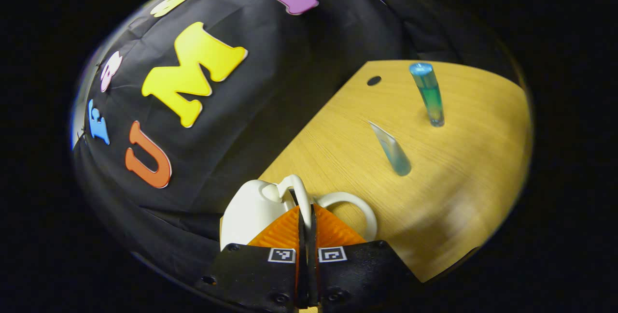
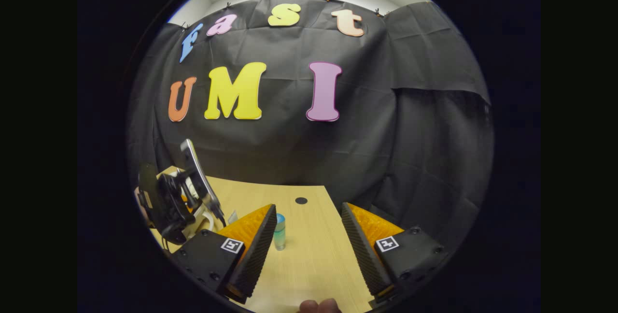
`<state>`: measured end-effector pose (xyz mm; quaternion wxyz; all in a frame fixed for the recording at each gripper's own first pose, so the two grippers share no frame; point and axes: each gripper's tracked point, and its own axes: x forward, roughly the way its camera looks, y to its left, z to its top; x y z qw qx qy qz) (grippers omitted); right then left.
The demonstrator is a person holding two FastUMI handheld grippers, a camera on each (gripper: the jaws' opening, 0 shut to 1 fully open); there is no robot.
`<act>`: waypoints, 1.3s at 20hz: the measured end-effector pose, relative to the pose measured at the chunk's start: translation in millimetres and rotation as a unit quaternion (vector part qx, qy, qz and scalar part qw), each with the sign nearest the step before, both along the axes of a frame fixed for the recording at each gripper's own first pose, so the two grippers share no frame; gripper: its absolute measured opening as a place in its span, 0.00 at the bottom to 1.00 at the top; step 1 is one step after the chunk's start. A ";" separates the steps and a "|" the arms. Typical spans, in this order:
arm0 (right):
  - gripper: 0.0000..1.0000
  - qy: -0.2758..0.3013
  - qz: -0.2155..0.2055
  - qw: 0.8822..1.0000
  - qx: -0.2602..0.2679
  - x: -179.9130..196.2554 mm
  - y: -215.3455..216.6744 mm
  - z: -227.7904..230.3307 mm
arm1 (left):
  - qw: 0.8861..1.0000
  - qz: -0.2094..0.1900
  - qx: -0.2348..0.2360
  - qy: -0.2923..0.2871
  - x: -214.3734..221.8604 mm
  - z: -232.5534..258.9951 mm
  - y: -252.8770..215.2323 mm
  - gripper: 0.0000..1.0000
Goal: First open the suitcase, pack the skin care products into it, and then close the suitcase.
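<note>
Cream-white plastic, the suitcase (image 1: pixel 251 209) stands at the tabletop (image 1: pixel 454 197) edge by the booth wall, its looped handle (image 1: pixel 300 193) pinched in the left claw (image 1: pixel 306 221). The opening step seems underway. The right claw (image 2: pixel 309 235) hovers spread. Two skin care tubes (image 1: pixel 428 92) wait mid-tabletop; next, lift the lid.

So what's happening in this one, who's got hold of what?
The left gripper is shut on the white suitcase's handle at the wooden table's edge by the black cloth wall. Two skin care items wait on the table: a blue-green bottle standing upright and a pale blue tube. The right gripper hangs open above the table, holding nothing. Nothing is packed yet.
</note>
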<state>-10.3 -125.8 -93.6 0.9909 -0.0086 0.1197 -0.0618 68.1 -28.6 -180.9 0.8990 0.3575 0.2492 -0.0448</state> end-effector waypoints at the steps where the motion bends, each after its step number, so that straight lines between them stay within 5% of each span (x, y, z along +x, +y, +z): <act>1: 0.81 -0.006 0.004 1.000 0.004 1.5 8.2 6.1 | 1.000 0.011 -0.020 -0.015 2.1 18.3 9.3 0.03; 6: 0.81 -0.031 0.041 0.999 0.001 12.6 57.3 31.7 | 0.986 0.072 -0.133 -0.075 12.6 96.5 91.9 0.03; 13: 0.80 -0.030 0.069 0.997 -0.004 20.4 114.4 41.8 | 0.966 0.117 -0.161 -0.166 6.8 117.0 264.6 0.03; 20: 0.81 0.001 0.095 0.995 -0.031 29.1 163.4 33.8 | 0.942 0.169 -0.241 -0.159 -9.1 38.4 393.6 0.03; 26: 0.81 0.035 0.091 0.993 -0.065 35.2 179.9 22.8 | 0.914 0.215 -0.334 -0.087 -10.5 -75.1 442.2 0.05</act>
